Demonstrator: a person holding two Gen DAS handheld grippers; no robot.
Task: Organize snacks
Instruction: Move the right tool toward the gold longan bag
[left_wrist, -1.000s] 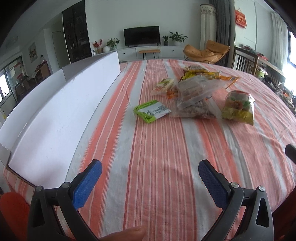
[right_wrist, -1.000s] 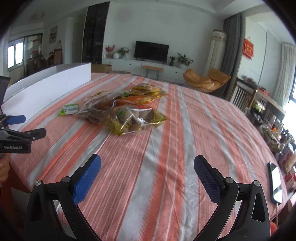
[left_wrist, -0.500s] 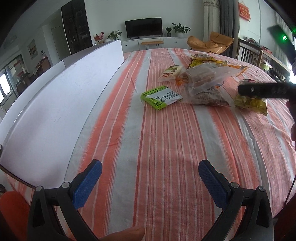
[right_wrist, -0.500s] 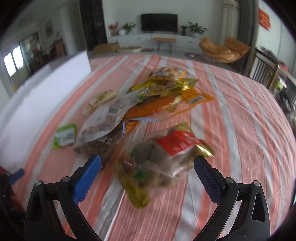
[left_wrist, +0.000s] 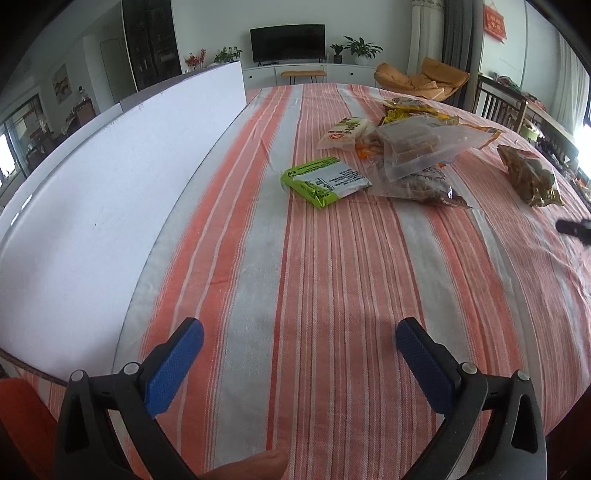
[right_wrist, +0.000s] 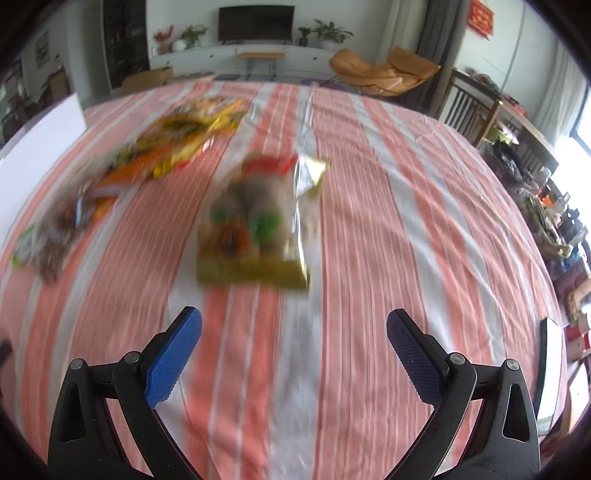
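Right tongs (right_wrist: 293, 350) spread wide, empty, lined up on the gold-edged snack bag (right_wrist: 255, 225) lying just ahead on the striped tabletop (right_wrist: 406, 221). Likely step: approach for first pick; next needs descent and closing on the bag edge. Left tongs (left_wrist: 299, 360) also wide, empty, well short of the green packet (left_wrist: 323, 181). Only the left view shows the white board (left_wrist: 110, 206) clearly; right view is motion-blurred.

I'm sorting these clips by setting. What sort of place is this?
Most likely a home living and dining room: a television on a low white cabinet, an orange lounge chair, potted plants, and a table under a striped tablecloth with snack packets.
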